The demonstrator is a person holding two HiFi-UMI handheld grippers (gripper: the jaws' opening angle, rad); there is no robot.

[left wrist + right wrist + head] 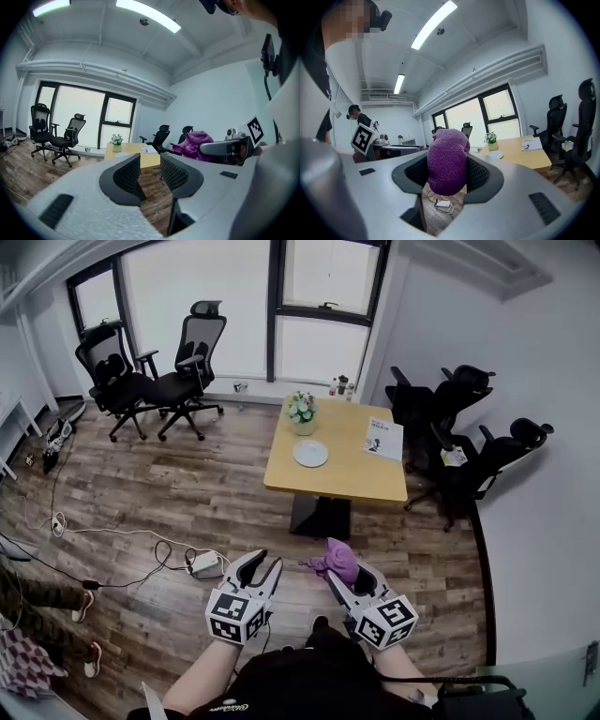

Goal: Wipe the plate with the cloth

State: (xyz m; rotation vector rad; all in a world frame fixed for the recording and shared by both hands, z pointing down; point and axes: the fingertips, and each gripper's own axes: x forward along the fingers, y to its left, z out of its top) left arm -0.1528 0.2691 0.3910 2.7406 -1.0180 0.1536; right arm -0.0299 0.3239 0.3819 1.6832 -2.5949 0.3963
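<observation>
Wooden table [347,479]: carries a potted flower plant [301,412] at its far corner and a white booklet [383,439] near the right edge.
Black office chairs: two [112,371] [194,360] by the window [319,296], two [452,395] [499,457] along the right wall.
White power strip [204,564] with cable [103,532]: on the plank floor [187,488].

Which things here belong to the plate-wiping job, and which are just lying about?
For the job:
purple cloth, gripped in the fingers of the right gripper
white plate on the wooden table
left gripper, open and empty

Just lying about:
flower pot and booklet on the table
office chairs
power strip
</observation>
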